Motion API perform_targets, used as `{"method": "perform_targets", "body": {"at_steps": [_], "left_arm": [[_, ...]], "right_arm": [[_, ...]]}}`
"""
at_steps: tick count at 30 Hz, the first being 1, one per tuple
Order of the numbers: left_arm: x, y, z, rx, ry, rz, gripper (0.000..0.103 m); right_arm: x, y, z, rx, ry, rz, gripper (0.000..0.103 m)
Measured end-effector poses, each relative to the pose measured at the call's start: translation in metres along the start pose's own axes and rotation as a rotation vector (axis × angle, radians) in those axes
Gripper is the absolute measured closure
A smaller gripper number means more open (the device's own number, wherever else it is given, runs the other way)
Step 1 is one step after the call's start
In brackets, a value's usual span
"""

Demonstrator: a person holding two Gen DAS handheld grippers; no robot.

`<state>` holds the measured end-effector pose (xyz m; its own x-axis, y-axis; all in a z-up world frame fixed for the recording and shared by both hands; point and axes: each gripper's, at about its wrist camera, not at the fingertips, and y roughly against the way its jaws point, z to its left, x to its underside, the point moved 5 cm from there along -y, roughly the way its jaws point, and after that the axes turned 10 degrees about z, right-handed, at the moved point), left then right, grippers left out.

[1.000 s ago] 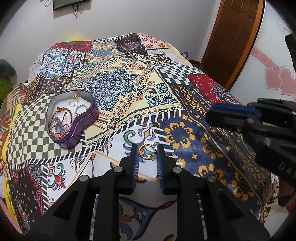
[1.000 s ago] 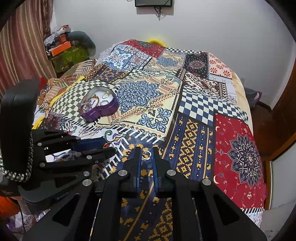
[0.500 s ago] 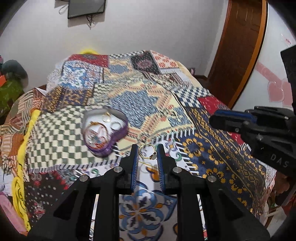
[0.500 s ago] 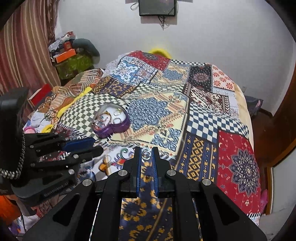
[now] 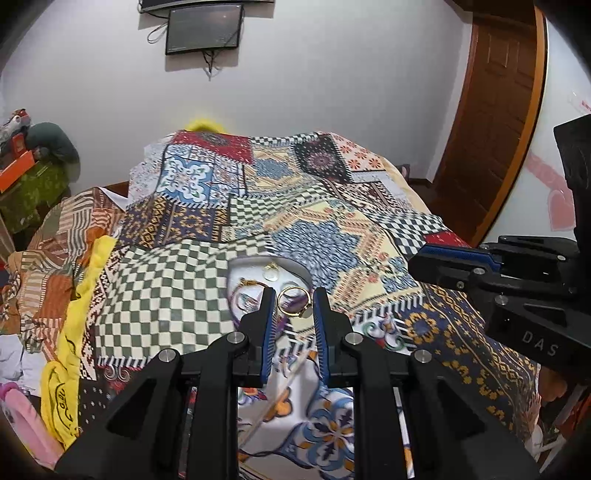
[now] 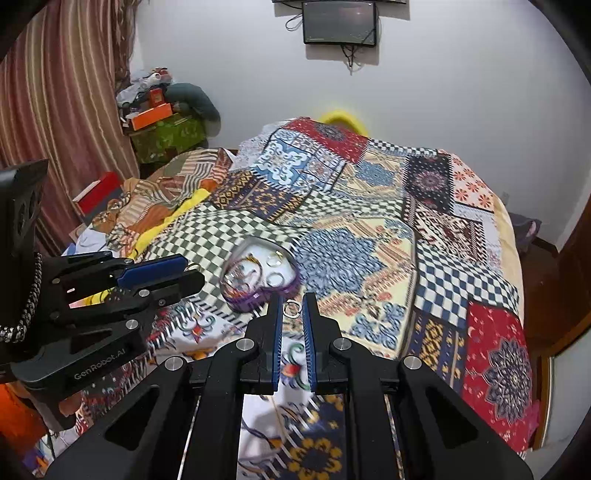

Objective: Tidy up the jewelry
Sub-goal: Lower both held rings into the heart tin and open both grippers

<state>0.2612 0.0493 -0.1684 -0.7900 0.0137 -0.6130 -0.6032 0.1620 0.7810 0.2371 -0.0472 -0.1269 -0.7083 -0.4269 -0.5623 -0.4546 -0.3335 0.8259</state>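
My left gripper [image 5: 294, 300] is shut on a gold ring [image 5: 293, 302] and holds it in the air in front of the purple heart-shaped jewelry tin [image 5: 255, 269], which lies open on the patchwork bedspread with several pieces inside. My right gripper [image 6: 292, 307] is shut on a small silver ring [image 6: 292, 308] and holds it just right of the tin [image 6: 258, 275]. The left gripper also shows in the right wrist view [image 6: 184, 275], and the right gripper in the left wrist view [image 5: 417, 266].
The patchwork bedspread [image 6: 369, 229] covers the bed. Piled clothes and a yellow cloth [image 5: 74, 314] lie along its left edge. A wooden door [image 5: 491, 110] stands at the right, a wall screen [image 6: 340, 22] behind the bed, and a cluttered stand [image 6: 166, 129] at the left.
Both grippers have lifted off the bedspread with their rings and moved left and forward, and the tin now sits right behind the fingertips.
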Motion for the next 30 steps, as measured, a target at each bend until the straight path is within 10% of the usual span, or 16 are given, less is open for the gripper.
{"method": "perform_targets", "body": {"at_steps": [30], "left_arm": [[-0.006,-0.103,0.040,0.027,0.050,0.136,0.084]], "right_arm": [[-0.043,-0.116,0.011,-0.076,-0.032,0.213,0.093]]}}
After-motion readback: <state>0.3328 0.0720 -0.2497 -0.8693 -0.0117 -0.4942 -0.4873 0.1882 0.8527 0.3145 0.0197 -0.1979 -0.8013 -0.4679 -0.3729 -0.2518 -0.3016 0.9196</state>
